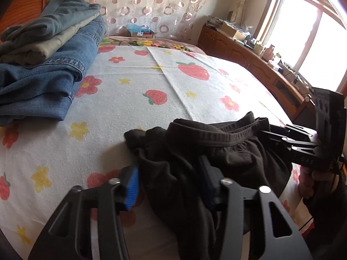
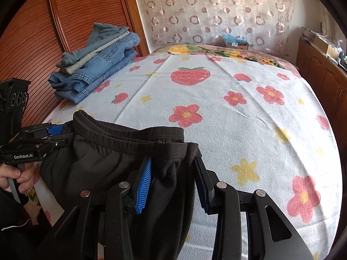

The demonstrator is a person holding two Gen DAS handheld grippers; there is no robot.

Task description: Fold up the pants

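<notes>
the black pants (image 1: 216, 151) sag at the bed's (image 1: 130, 99) near edge, waistband bunched. both grippers' fingers, left (image 1: 171, 186) and right (image 2: 171, 184), clamp thick folds; a loose layer may slip out.

Daylight enters through the blown-out, wood-framed window (image 1: 312, 39), washing out the nearer edge of the white flower-and-strawberry-printed bed cover (image 1: 121, 108). Fisheye distortion bends both views' edges, with dark vignetted corners. The crumpled black fabric pants (image 2: 104, 164) lose detail in shadow.

Strawberry-and-flower bedspread (image 2: 216, 91); stack of folded jeans (image 2: 95, 69) at its far left corner; circle-patterned curtain (image 2: 212, 10) behind
</notes>
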